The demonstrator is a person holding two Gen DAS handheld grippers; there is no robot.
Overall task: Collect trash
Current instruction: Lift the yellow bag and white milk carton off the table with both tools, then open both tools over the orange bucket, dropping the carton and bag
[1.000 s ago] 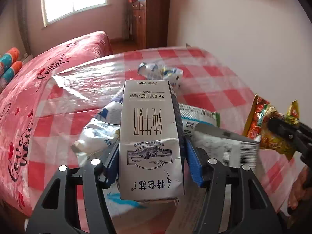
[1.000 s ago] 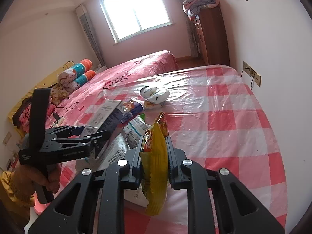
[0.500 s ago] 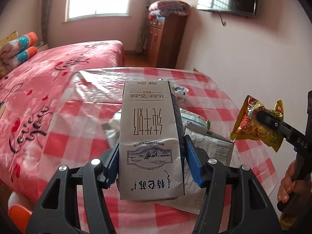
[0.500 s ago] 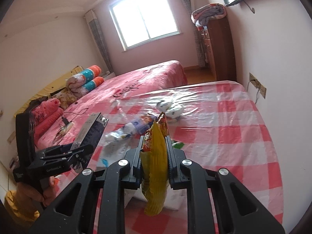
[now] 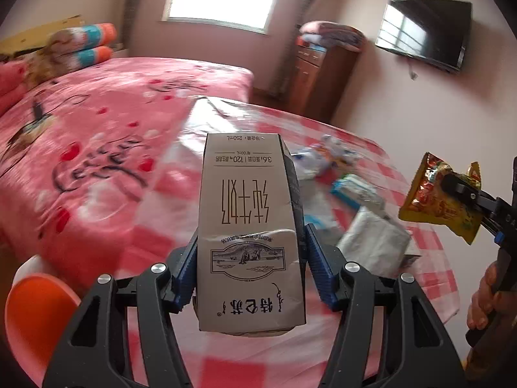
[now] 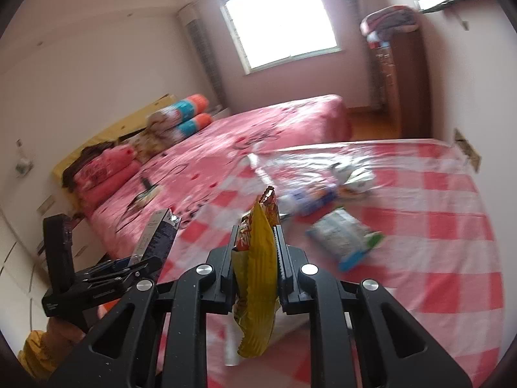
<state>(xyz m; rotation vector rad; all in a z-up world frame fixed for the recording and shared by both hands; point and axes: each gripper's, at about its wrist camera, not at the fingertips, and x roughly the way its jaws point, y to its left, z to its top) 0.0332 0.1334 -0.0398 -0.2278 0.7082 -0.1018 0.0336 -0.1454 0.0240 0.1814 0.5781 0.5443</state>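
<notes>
My left gripper (image 5: 250, 258) is shut on a grey milk carton (image 5: 248, 226) and holds it up above the near edge of the red-checked table (image 5: 429, 252). The carton also shows in the right wrist view (image 6: 158, 236). My right gripper (image 6: 255, 258) is shut on a yellow snack bag (image 6: 257, 278), lifted above the table; the bag also shows in the left wrist view (image 5: 442, 199). Several wrappers lie on the table: a white packet (image 5: 374, 242), a blue-green pouch (image 6: 345, 236) and crumpled wrappers (image 6: 323, 190).
An orange bin (image 5: 35, 317) sits low at the left beside the table. A pink bed (image 5: 80, 148) lies behind and to the left. A wooden cabinet (image 5: 320, 74) and a wall TV (image 5: 423, 35) are at the back right.
Both grippers have risen and pulled back from the table with their loads. The view has swung left, and the orange bin has come into sight at the lower left.
</notes>
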